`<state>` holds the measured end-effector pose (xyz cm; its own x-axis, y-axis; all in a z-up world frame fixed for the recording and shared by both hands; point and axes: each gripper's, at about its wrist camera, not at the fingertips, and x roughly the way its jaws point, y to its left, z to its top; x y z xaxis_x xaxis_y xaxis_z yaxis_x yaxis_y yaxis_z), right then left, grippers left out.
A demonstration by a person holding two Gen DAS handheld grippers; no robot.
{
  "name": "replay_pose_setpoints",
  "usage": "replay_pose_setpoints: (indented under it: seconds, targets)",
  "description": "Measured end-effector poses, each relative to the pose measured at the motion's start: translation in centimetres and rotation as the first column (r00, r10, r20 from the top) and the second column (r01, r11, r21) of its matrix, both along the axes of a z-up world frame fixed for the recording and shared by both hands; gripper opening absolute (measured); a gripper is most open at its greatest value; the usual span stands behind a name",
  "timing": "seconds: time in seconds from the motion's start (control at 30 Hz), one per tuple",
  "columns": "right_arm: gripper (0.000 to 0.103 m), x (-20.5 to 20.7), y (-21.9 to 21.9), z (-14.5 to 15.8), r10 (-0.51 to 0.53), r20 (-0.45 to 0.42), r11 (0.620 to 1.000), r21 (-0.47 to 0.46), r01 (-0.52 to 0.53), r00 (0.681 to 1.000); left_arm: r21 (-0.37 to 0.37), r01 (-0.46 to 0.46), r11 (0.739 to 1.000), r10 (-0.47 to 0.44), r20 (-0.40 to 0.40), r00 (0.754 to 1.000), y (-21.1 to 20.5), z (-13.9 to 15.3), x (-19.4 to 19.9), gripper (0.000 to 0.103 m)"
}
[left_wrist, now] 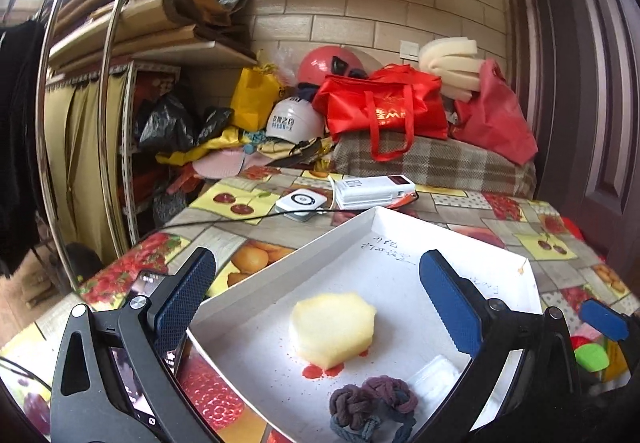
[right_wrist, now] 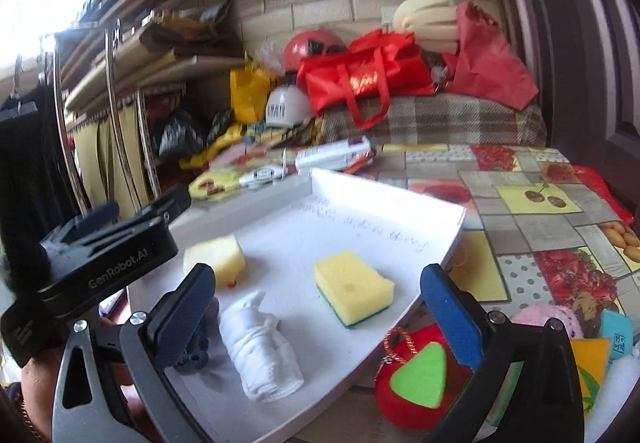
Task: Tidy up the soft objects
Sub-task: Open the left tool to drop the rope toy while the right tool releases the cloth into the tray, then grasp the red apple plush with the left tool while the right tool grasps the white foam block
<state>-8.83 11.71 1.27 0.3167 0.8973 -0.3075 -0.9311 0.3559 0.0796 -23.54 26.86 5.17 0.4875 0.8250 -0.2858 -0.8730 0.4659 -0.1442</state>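
Four soft things already lie in the white tray (right_wrist: 400, 199), so by the look of it you are a good way through the sorting. In the right wrist view the yellow sponge with the green base (right_wrist: 352, 293) sits at the centre of the frame, the rolled white cloth (right_wrist: 260, 347) lower left of it, and a pale foam block (right_wrist: 214, 255) further left. In the left wrist view that same pale foam block (left_wrist: 332, 327) rests mid-tray on some red smears, with a knotted purple and grey rope (left_wrist: 372, 407) at the bottom edge.

Still outside, at the lower right of the right wrist view, you have a red plush with a green patch (right_wrist: 420, 379), a pink knitted piece (right_wrist: 548, 317), and flat yellow and teal bits I cannot identify. Those are probably what remains.

Your left gripper (left_wrist: 316, 307) stands spread wide with nothing between its fingers; the foam only lies beyond them. Your right gripper (right_wrist: 316, 307) is likewise released and empty.

Hard to read: the rope is cut by the frame edge and half hidden behind the right gripper's finger (right_wrist: 188, 317). A clear plastic thing (left_wrist: 436, 383) beside the rope is too faint to name. The right wrist view is blurred, and the writing on the tray floor is illegible.
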Motion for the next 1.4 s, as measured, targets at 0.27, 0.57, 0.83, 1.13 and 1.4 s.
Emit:
replay_pose_setpoints:
  seconds: [0.27,0.57,0.83,1.13,1.4]
  targets:
    - [0.102,0.4,-3.8,0.8,0.001,-0.010,0.987,0.163,0.001,1.000,-0.103,0.059,0.993,-0.051,0.078,0.996,1.1,-0.5,-0.9,0.103]
    - [0.103,6.0,-13.3,1.3,-0.234,-0.073,0.932,0.266,0.245,0.970,-0.153,0.272,0.950,-0.254,0.130,0.958,0.3,-0.5,0.7,0.103]
    - [0.103,10.8,-20.4,1.2,-0.380,-0.137,0.862,0.306,0.404,0.915,-0.079,0.649,0.757,-0.654,-0.061,0.754,-8.5,0.4,7.5,0.103]
    - [0.103,12.2,-21.5,0.3,-0.371,-0.223,0.857,0.292,0.425,0.901,-0.120,0.664,0.738,-0.663,-0.309,0.682,-13.1,-0.6,13.0,0.097]
    - [0.103,14.6,-23.2,-1.0,-0.364,-0.369,0.828,0.292,0.479,0.855,-0.179,0.622,0.762,-0.632,-0.418,0.653,-13.4,-2.3,15.0,0.068]
